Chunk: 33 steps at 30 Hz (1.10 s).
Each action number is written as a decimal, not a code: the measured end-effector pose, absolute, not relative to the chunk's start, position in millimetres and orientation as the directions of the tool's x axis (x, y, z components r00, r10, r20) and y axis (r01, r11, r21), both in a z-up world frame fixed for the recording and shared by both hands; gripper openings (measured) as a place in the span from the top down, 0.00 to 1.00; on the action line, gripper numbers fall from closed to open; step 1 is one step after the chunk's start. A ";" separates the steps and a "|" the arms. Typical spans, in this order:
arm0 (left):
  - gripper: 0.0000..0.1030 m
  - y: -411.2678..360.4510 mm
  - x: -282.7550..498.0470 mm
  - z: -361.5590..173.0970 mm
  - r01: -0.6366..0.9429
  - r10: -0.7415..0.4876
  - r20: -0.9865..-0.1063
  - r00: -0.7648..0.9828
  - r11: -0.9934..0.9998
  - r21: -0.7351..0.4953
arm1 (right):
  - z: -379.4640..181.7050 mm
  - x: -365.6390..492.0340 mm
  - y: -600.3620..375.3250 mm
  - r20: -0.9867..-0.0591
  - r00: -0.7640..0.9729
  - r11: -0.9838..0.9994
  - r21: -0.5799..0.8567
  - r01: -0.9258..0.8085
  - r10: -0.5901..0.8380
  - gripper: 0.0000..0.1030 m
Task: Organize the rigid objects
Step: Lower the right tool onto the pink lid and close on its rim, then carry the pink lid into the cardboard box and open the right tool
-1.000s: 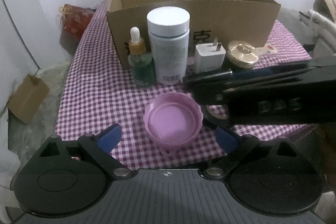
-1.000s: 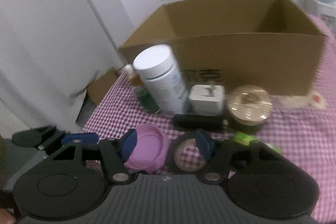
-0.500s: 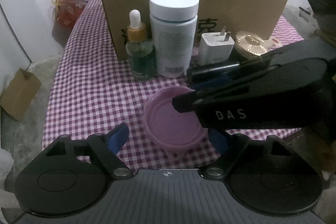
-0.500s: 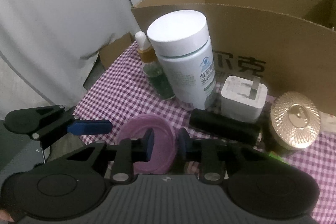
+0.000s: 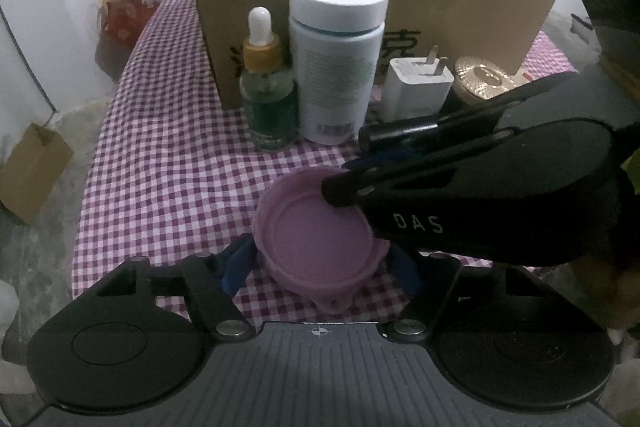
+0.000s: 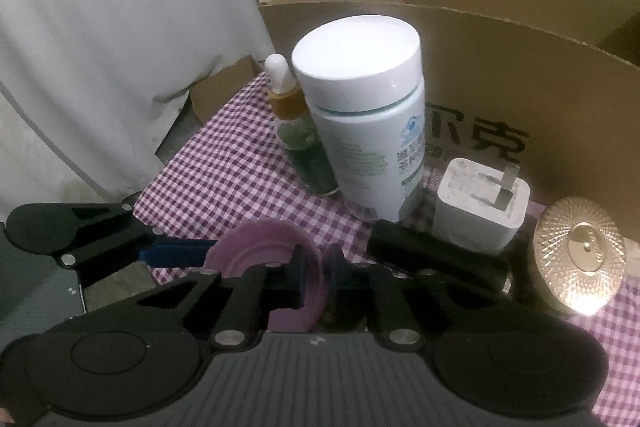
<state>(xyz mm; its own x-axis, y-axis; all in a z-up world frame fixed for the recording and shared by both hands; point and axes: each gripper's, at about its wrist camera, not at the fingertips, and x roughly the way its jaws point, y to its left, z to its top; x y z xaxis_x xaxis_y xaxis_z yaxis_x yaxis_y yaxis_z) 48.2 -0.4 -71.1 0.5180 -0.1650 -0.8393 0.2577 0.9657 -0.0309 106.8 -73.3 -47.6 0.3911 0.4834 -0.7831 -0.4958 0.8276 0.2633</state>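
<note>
We saw a worktop (image 5: pixel 168 163) covered with a purple and white checked cloth. At its back stood an open cardboard box (image 5: pixel 460 7). In front of the box, in a row, stood a green dropper bottle (image 5: pixel 269 107), a white bottle (image 5: pixel 336 67) just beside it, a white plug adapter (image 5: pixel 416 91) and a gold round lid (image 6: pixel 580 255). A black cylinder (image 6: pixel 436 259) lay in front of the adapter. Nearer to us was a pink lid (image 5: pixel 316 235); we could not tell whether it rested on the cloth.
</note>
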 end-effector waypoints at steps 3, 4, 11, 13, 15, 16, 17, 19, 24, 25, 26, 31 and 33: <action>0.30 4.2 46.5 -69.4 0.243 -0.170 -0.836 0.522 0.969 -0.045 | -43.7 104.7 -71.5 -0.782 0.397 0.828 0.256 -0.498 0.480 0.92; 0.30 5.6 45.1 -67.5 0.240 -0.170 -0.834 0.525 0.970 -0.047 | -41.3 103.6 -71.0 -0.780 0.401 0.828 0.253 -0.500 0.481 0.92; 0.30 13.7 28.4 -36.5 0.217 -0.161 -0.788 0.595 0.976 -0.036 | -12.8 87.4 -64.7 -0.743 0.461 0.820 0.205 -0.534 0.485 0.92; 0.30 16.7 22.5 -22.7 0.211 -0.162 -0.766 0.622 0.977 -0.035 | -1.3 80.9 -63.0 -0.726 0.489 0.820 0.181 -0.544 0.485 0.92; 0.31 19.0 18.8 -9.5 0.207 -0.164 -0.744 0.648 0.978 -0.035 | 12.7 74.9 -63.4 -0.702 0.520 0.820 0.161 -0.550 0.486 0.92; 0.31 20.4 16.7 -2.8 0.205 -0.166 -0.733 0.660 0.978 -0.037 | 20.3 71.7 -63.3 -0.687 0.539 0.820 0.149 -0.552 0.488 0.92; 0.31 21.0 14.7 3.9 0.204 -0.164 -0.720 0.674 0.978 -0.033 | 27.8 69.1 -63.5 -0.671 0.556 0.821 0.142 -0.553 0.490 0.92; 0.31 21.3 13.0 16.4 0.202 -0.162 -0.691 0.705 0.979 -0.023 | 41.8 66.5 -63.7 -0.642 0.582 0.822 0.136 -0.553 0.498 0.92; 0.31 20.7 17.4 43.5 0.206 -0.169 -0.631 0.757 0.978 -0.015 | 71.0 68.9 -59.6 -0.584 0.637 0.823 0.099 -0.560 0.504 0.92; 0.31 21.0 20.6 47.2 0.207 -0.171 -0.622 0.764 0.978 -0.015 | 76.4 70.9 -59.5 -0.574 0.645 0.823 0.092 -0.561 0.504 0.92; 0.31 19.7 23.4 50.7 0.209 -0.173 -0.613 0.771 0.978 -0.014 | 79.4 73.0 -58.6 -0.566 0.652 0.823 0.086 -0.561 0.504 0.92; 0.31 14.4 39.7 68.4 0.221 -0.181 -0.577 0.796 0.975 -0.002 | 99.6 91.6 -61.5 -0.540 0.677 0.827 0.064 -0.559 0.499 0.92; 0.31 12.3 51.1 73.7 0.227 -0.186 -0.572 0.799 0.974 0.000 | 105.0 103.7 -65.2 -0.539 0.680 0.829 0.065 -0.555 0.498 0.92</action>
<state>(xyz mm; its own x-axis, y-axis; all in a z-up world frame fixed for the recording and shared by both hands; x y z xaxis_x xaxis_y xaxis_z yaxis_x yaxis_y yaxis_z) 51.1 12.3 73.7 0.7986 -0.1857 -0.5724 0.2265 0.9740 0.0000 103.7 -65.2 105.0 0.6800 0.4975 -0.5385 -0.5550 0.8293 0.0652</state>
